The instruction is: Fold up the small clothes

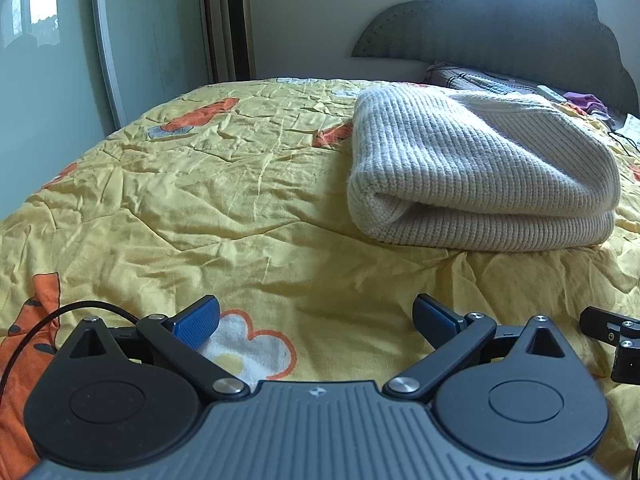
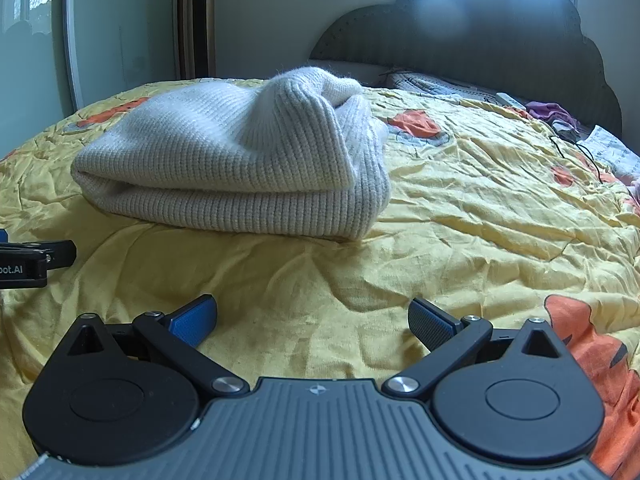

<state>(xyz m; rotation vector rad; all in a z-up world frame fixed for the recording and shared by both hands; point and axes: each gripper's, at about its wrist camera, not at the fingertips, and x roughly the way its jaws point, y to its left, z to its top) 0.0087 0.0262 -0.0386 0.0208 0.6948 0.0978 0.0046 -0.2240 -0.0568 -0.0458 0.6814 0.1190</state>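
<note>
A cream ribbed knit garment (image 1: 480, 168) lies folded in a thick bundle on the yellow bedspread (image 1: 224, 184), ahead and to the right in the left wrist view. In the right wrist view the same knit garment (image 2: 240, 160) sits ahead and to the left, one ribbed part bulging up on top. My left gripper (image 1: 316, 322) is open, low over the spread and short of the bundle, with nothing between its blue pads. My right gripper (image 2: 312, 320) is open too, empty and apart from the garment. Each view catches the other gripper's black body at its edge.
A dark cloud-shaped headboard (image 1: 512, 36) stands behind the bed (image 2: 480, 184). Near it lie a striped pillow (image 2: 436, 84), a purple cloth (image 2: 552, 112), a remote, papers and a thin black cable (image 2: 580, 152). A tall tower appliance (image 1: 236, 20) stands against the far wall.
</note>
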